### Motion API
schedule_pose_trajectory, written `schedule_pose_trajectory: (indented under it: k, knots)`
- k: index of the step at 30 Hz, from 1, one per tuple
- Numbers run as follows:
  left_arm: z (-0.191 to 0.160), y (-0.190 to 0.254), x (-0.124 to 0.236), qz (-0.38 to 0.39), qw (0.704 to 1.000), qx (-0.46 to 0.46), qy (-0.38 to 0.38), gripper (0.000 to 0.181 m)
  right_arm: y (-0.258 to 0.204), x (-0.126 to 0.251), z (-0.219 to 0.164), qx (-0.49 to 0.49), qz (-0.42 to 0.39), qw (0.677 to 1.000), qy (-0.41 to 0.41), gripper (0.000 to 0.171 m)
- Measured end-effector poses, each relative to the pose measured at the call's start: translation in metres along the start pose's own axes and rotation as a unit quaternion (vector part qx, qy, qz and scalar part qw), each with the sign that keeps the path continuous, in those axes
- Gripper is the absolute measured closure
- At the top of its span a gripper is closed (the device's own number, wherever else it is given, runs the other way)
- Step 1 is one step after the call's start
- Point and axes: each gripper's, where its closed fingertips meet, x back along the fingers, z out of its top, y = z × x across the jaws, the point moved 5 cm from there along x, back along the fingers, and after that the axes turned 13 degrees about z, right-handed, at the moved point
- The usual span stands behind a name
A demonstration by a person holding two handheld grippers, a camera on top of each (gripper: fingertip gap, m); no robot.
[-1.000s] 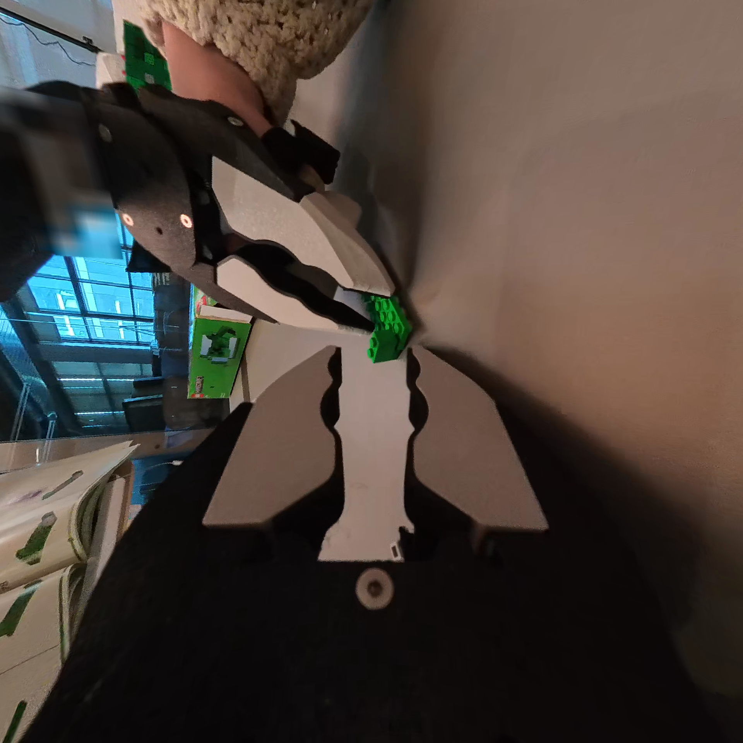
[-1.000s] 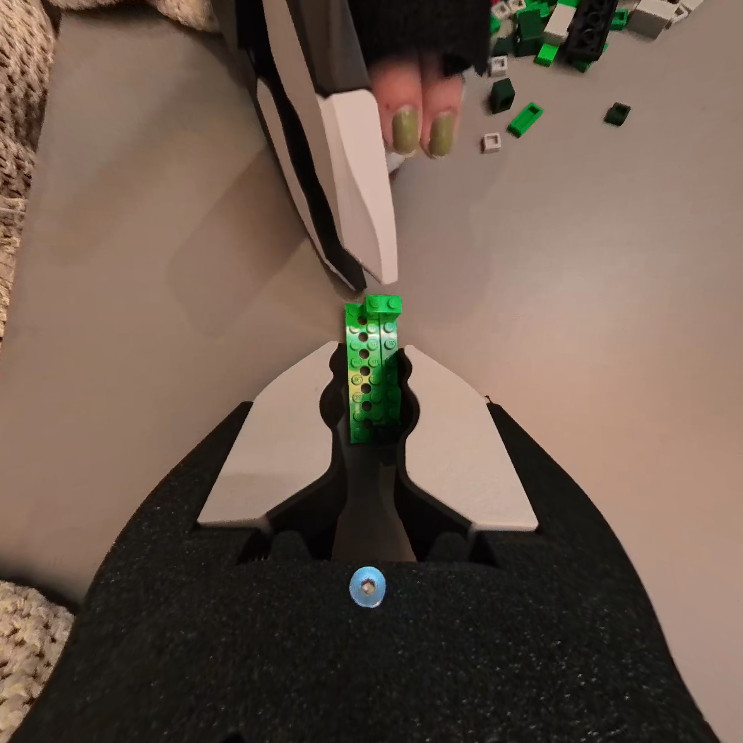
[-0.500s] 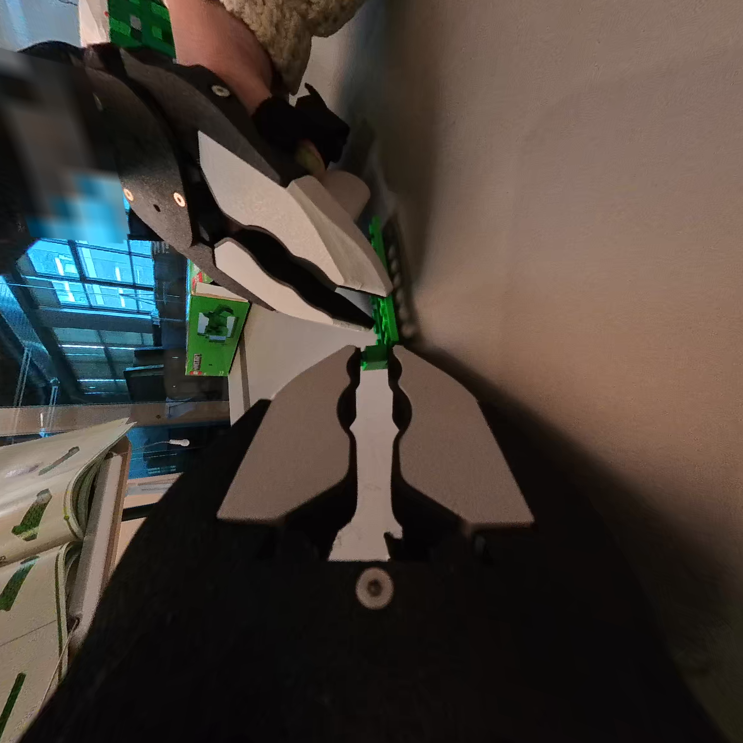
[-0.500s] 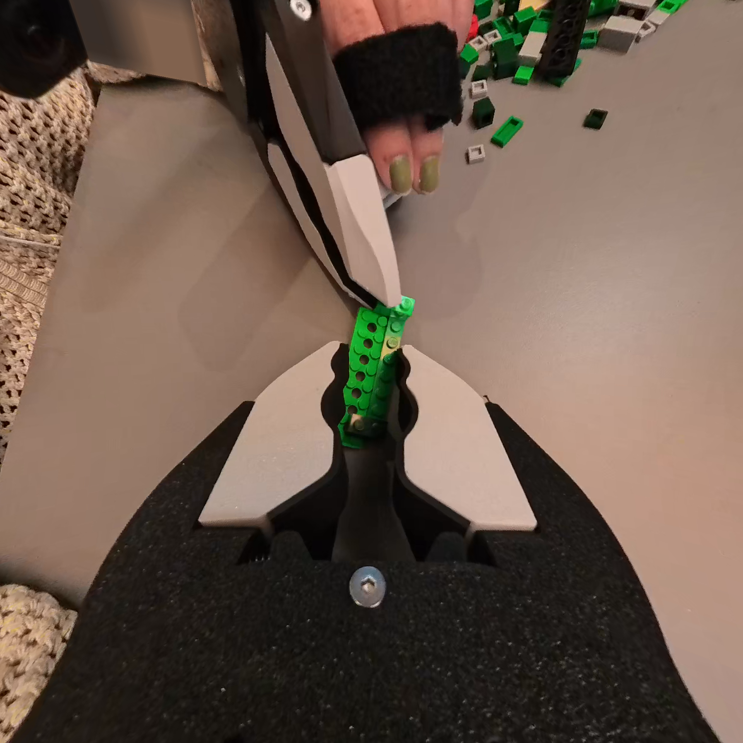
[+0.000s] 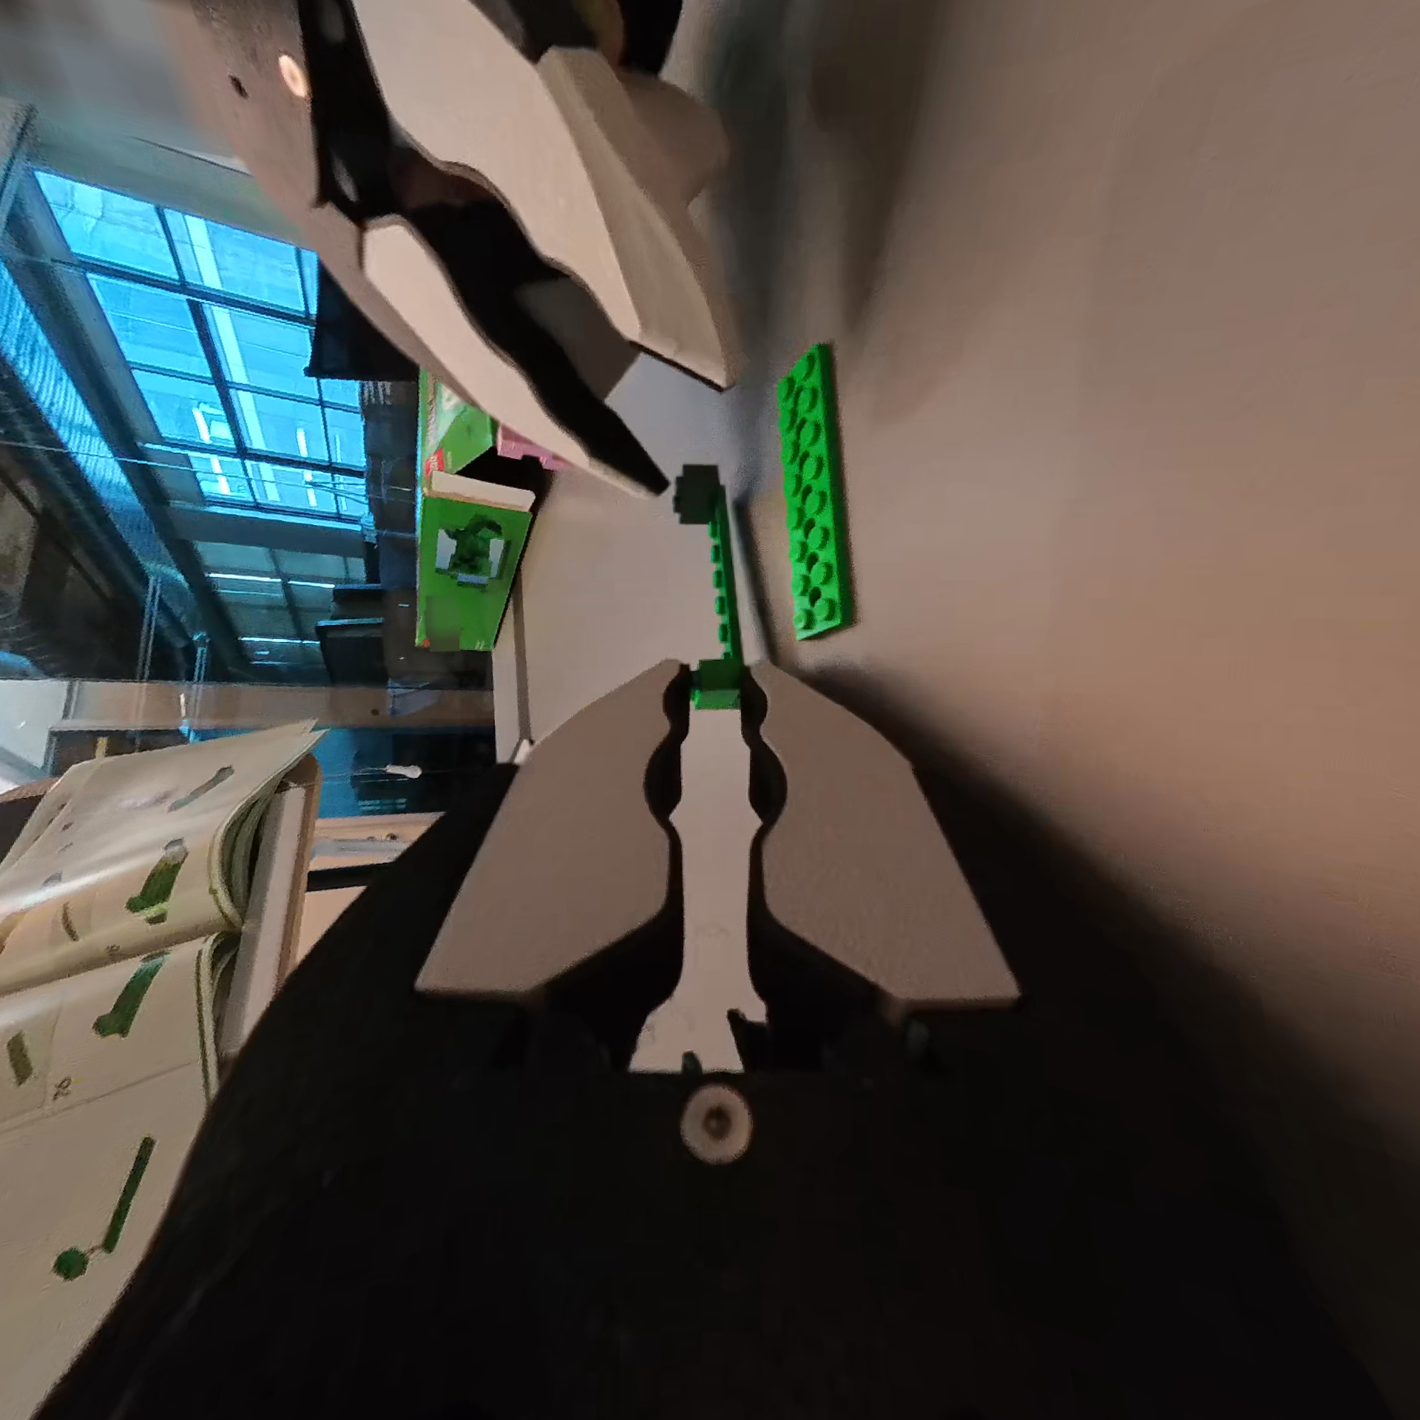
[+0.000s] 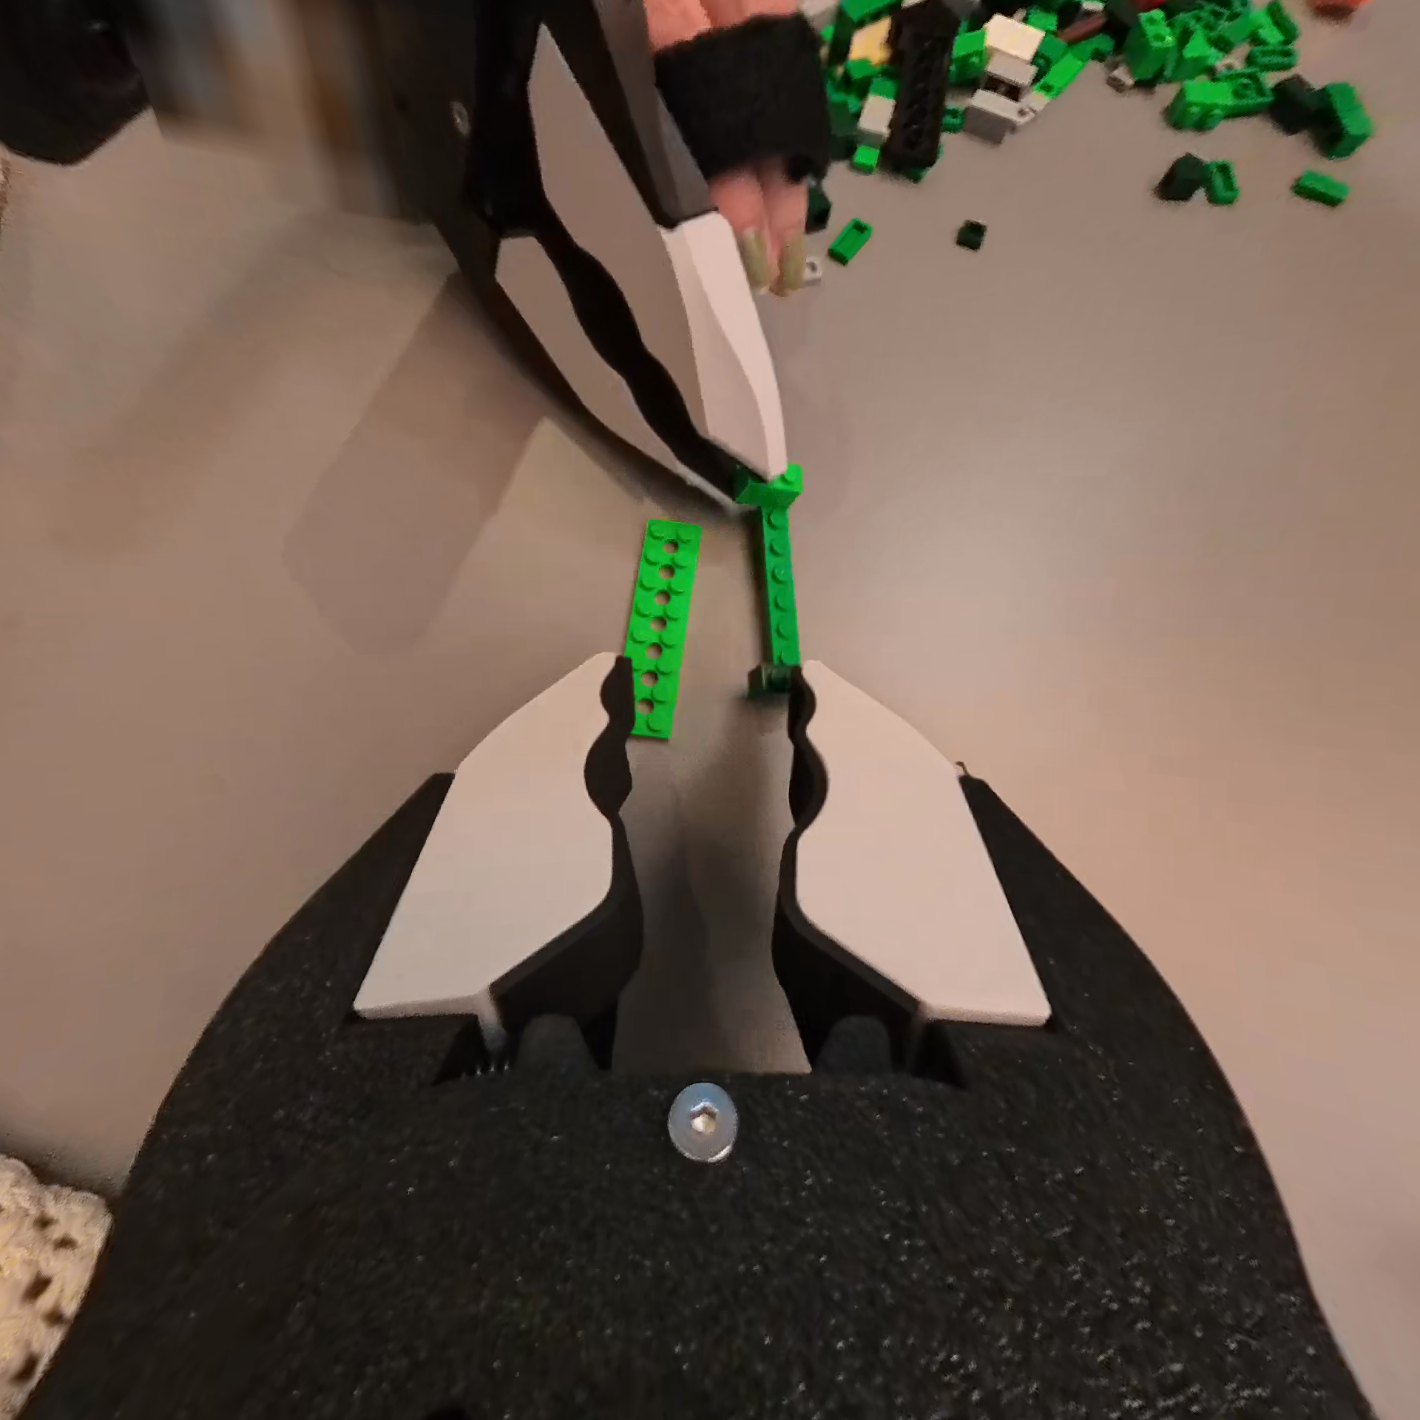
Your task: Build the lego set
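The right claw [image 6: 707, 684] has smooth, matt pale-grey plastic fingers [image 6: 522, 845] set in a black body [image 6: 691, 1245] with a coarse, grainy finish (a shiny metal screw [image 6: 702, 1133] sits in it). The green studded plate [image 6: 662, 628] and the narrow green strip [image 6: 781, 592] are glossy plastic. The desk [image 6: 1076, 538] is smooth, matt grey. A knitted cream sleeve [image 6: 38, 1268] looks rough and woolly.

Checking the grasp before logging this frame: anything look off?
Yes. The right gripper is open and holds nothing. The wide green plate lies loose on the table, apart from the narrow green strip, which the left gripper pinches by one end brick only.
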Motion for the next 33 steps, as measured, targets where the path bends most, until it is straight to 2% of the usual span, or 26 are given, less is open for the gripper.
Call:
schedule_pose_trajectory:
  k: [5, 12, 14, 18, 22, 26, 28, 33]
  knots:
    - [0.004, -0.003, 0.002, 0.021, 1.000, -0.003, 0.019, 0.170, 0.012, 0.000, -0.005, -0.046, -0.002, 0.998, 0.044, 0.137]
    - [0.008, -0.005, 0.005, 0.020, 0.999, 0.004, 0.033, 0.170, 0.016, 0.001, -0.005, -0.030, -0.021, 0.998, 0.045, 0.137]
    - [0.007, -0.005, 0.004, 0.013, 1.000, 0.013, 0.026, 0.170, 0.014, 0.004, 0.004, 0.006, -0.046, 0.998, 0.045, 0.137]
    - [0.004, -0.013, -0.002, -0.008, 0.998, 0.058, -0.029, 0.171, 0.002, -0.004, 0.029, 0.136, -0.156, 0.977, -0.044, 0.147]
    - [0.005, -0.022, -0.003, -0.032, 0.988, 0.142, -0.052, 0.171, 0.004, -0.016, 0.034, 0.216, -0.254, 0.932, -0.142, 0.151]
    - [0.009, -0.028, -0.002, -0.032, 0.983, 0.177, -0.041, 0.171, 0.006, -0.028, 0.029, 0.244, -0.267, 0.914, -0.185, 0.154]
    - [0.009, -0.028, -0.002, -0.026, 0.982, 0.183, -0.038, 0.171, 0.009, -0.027, 0.027, 0.253, -0.283, 0.902, -0.204, 0.166]
    - [0.005, -0.032, -0.002, 0.006, 0.979, 0.201, -0.042, 0.150, 0.013, -0.017, 0.029, 0.241, -0.308, 0.905, -0.170, 0.166]
